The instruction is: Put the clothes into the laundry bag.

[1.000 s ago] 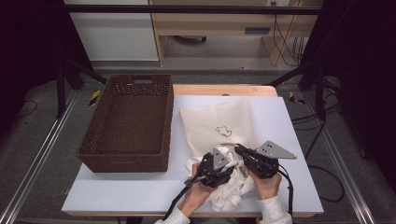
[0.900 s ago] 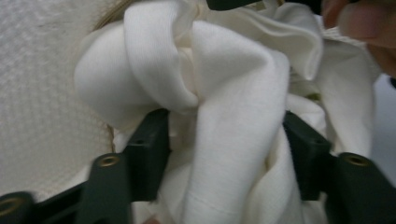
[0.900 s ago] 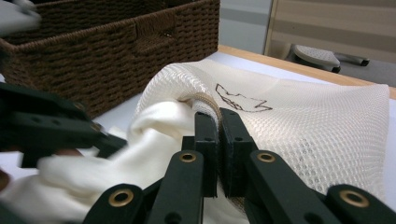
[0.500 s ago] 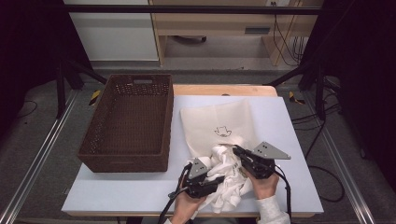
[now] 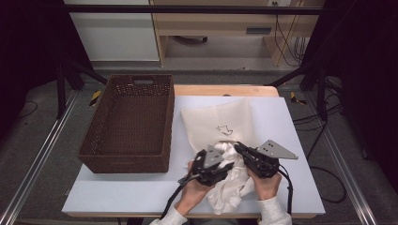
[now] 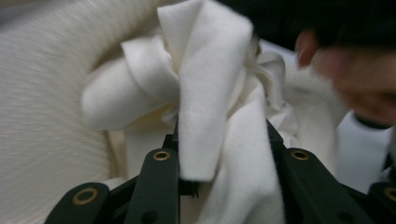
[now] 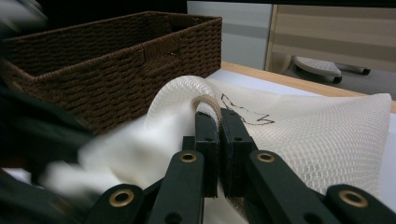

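Much of the white cloth (image 5: 230, 185) is hidden in the high view, bunched under both hands near the front edge of the white table (image 5: 117, 194). The left gripper view is blurred at its edges, and a smeared hand (image 6: 359, 88) shows at its right. The right gripper view is blurred at its left, where a dark shape cannot be made out.

The left hand-held gripper (image 5: 224, 168) has just been closing its jaws, with a thick fold of the white cloth between them; the jaws stand partly apart around that bunched fold, and the cloth spills over and above them in the left gripper view.

The right hand-held gripper (image 5: 240, 149) has its jaws drawn close together, pinching the rolled rim of a cream mesh bag (image 5: 220, 122). That bag lies flat on the table just beyond the hands and bears a small dark outline drawing (image 7: 246, 114).

A brown woven basket (image 5: 162, 117) stands on the table just left of the bag.
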The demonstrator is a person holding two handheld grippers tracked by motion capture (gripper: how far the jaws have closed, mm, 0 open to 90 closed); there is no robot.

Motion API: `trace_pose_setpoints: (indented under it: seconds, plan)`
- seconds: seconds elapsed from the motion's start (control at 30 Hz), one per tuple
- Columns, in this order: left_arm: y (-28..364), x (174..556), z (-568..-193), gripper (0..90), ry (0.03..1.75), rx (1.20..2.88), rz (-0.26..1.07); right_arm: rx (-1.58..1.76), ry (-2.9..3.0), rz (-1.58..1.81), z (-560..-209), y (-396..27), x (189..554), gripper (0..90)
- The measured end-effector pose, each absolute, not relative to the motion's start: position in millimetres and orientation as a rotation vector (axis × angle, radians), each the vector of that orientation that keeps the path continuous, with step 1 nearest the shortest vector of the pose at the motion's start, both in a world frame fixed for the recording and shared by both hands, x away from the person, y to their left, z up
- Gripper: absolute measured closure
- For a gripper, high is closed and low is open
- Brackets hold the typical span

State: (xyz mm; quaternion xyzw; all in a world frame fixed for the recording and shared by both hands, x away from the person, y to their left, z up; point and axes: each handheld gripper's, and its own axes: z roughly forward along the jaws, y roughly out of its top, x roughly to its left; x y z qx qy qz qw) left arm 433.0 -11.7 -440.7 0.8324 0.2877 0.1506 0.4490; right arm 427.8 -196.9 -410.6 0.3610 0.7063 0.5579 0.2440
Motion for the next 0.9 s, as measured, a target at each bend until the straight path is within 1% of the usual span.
trace_pose_setpoints:
  seconds: [0.03,0.07,0.17,0.23,0.33,0.37,0.47,0.5,0.53,0.63,0.7,0.77,0.9]
  plan:
    - [-20.5,437.4,-451.2,66.9,0.715,2.112,0.402,0.986,1.928,1.541,-410.6,-198.5,427.4,87.4]
    - [-25.4,440.8,-459.1,66.3,0.728,2.124,0.403,0.983,1.925,1.542,-410.0,-199.6,427.0,87.4]
    - [-19.3,442.0,-459.2,63.5,0.758,2.066,0.366,0.980,1.928,1.502,-409.9,-200.3,426.6,87.4]
    - [-13.1,437.8,-456.1,56.4,0.749,2.047,0.379,0.987,1.941,1.499,-413.5,-201.1,429.0,87.4]
    - [3.1,427.3,-444.7,32.6,0.753,2.003,0.391,0.993,1.966,1.448,-420.0,-197.8,431.0,87.2]
    - [12.8,422.3,-439.7,27.4,0.753,1.980,0.414,0.990,1.968,1.443,-421.8,-197.0,431.4,87.2]
    - [36.3,417.7,-433.1,23.0,0.773,1.946,0.442,0.991,1.974,1.441,-423.8,-197.4,431.8,87.0]
    - [43.4,419.8,-433.8,22.2,0.792,1.952,0.431,0.992,1.975,1.438,-424.1,-197.6,431.9,87.0]
    - [50.2,424.6,-437.6,21.7,0.820,1.947,0.389,0.995,1.977,1.435,-424.7,-197.5,432.0,87.0]
    - [54.8,438.1,-452.5,21.6,0.873,1.944,0.260,0.995,1.998,1.408,-428.4,-193.9,434.0,87.0]
    - [48.6,442.9,-465.0,22.7,0.894,1.964,0.219,0.986,2.007,1.384,-430.2,-191.9,434.7,86.9]
    - [43.7,440.0,-468.6,29.6,0.890,1.974,0.229,0.989,2.013,1.382,-432.1,-191.5,435.6,87.0]
    - [42.0,428.0,-460.3,57.2,0.858,1.989,0.309,1.010,2.011,1.404,-435.4,-194.2,437.9,87.0]
